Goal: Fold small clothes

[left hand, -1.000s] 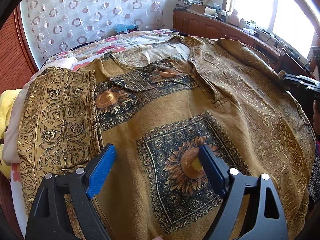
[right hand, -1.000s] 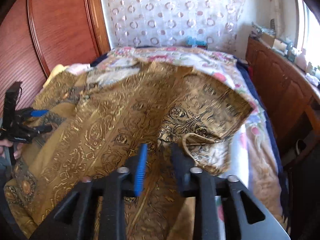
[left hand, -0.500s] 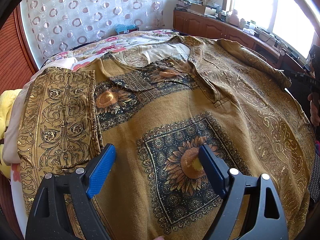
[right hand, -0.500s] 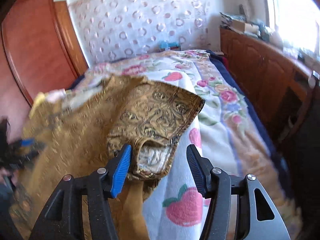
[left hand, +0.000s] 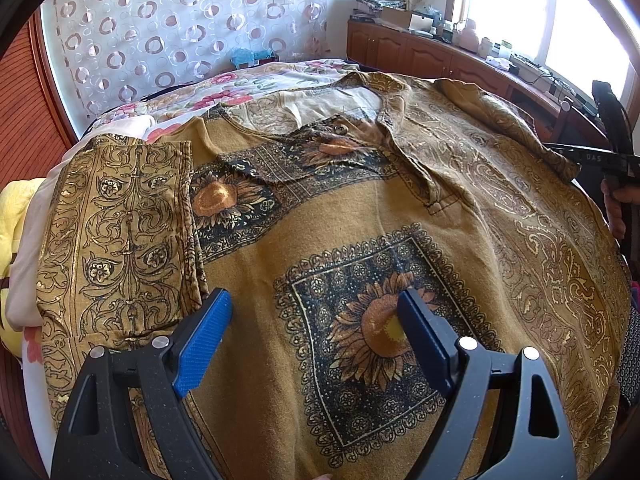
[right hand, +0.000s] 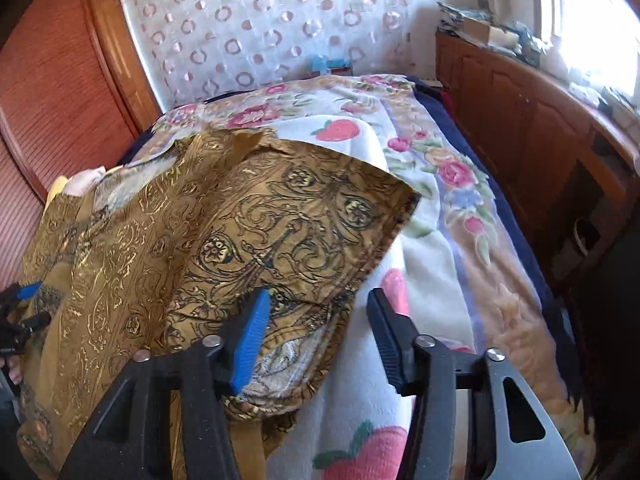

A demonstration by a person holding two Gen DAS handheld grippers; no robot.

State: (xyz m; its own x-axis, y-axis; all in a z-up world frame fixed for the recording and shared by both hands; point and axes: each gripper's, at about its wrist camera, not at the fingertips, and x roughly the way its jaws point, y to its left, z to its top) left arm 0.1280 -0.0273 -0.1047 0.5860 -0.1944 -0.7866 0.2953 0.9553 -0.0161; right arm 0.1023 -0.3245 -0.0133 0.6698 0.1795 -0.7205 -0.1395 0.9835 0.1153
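A mustard-gold patterned tunic (left hand: 360, 220) with sunflower squares lies spread on the bed. Its left sleeve (left hand: 120, 224) is folded in over the body. My left gripper (left hand: 314, 312) is open and empty, hovering above the tunic's lower front. In the right wrist view the tunic's right sleeve (right hand: 280, 232) lies loosely folded over the body, its cuff opening facing me. My right gripper (right hand: 320, 316) is open and empty, just above that cuff edge. The right gripper also shows in the left wrist view (left hand: 612, 156) at the far right.
A floral blanket (right hand: 432, 240) covers the bed under the tunic. A wooden cabinet (right hand: 540, 128) with clutter on top runs along the right side under a window. A wooden wardrobe (right hand: 60, 80) stands left. A patterned curtain (left hand: 180, 32) hangs behind. Yellow cloth (left hand: 16, 216) lies at far left.
My right gripper was shut on the right sleeve a second ago; it has opened, let the sleeve drop and pulled back to the right. The left gripper has not moved.
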